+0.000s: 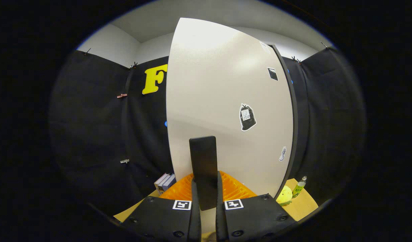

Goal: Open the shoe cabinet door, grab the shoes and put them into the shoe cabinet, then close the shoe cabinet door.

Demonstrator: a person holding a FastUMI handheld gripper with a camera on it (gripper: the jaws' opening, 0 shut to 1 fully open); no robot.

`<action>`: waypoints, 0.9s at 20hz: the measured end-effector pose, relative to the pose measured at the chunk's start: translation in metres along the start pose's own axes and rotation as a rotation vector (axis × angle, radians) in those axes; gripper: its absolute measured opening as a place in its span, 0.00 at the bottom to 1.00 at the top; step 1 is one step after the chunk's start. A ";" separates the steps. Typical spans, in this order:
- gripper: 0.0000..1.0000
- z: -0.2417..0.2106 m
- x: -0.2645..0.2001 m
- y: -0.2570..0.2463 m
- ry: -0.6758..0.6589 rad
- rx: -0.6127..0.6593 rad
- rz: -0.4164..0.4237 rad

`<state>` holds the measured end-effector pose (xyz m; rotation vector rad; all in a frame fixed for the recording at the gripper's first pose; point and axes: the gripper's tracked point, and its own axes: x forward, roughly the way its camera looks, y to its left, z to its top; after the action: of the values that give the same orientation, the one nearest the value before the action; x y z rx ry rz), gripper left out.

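— What do you have closest to the camera?

— My jaws [205, 201] are drawn in close and pinching a dark flat handle [203, 169] that stands upright between them, both fingers [194, 198] pressed against its sides. The handle sits on the face of the shoe cabinet door [222, 101].

— And the door itself?

— It's a pale, glossy panel rising straight ahead of the jaws, with a dark edge down its right side. I see a few stickers on it, the biggest shaped like a tied black bag [247, 117].

— Anything lower down?

— An orange ribbed piece [238, 190] spreads out just behind the fingers on both sides. Left of it, some books [164, 182] stand on the wooden tabletop [303, 203]. Right of the door's lower corner, I see a yellow round toy [285, 196] and a small green bottle [299, 188] just beside it.

— Shoes?

— I can't make any out.
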<state>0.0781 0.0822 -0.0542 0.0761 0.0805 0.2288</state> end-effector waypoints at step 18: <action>0.19 0.017 -0.111 -0.134 0.041 -0.031 -0.141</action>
<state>0.0014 -0.0748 -0.0403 0.0344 0.1222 0.0909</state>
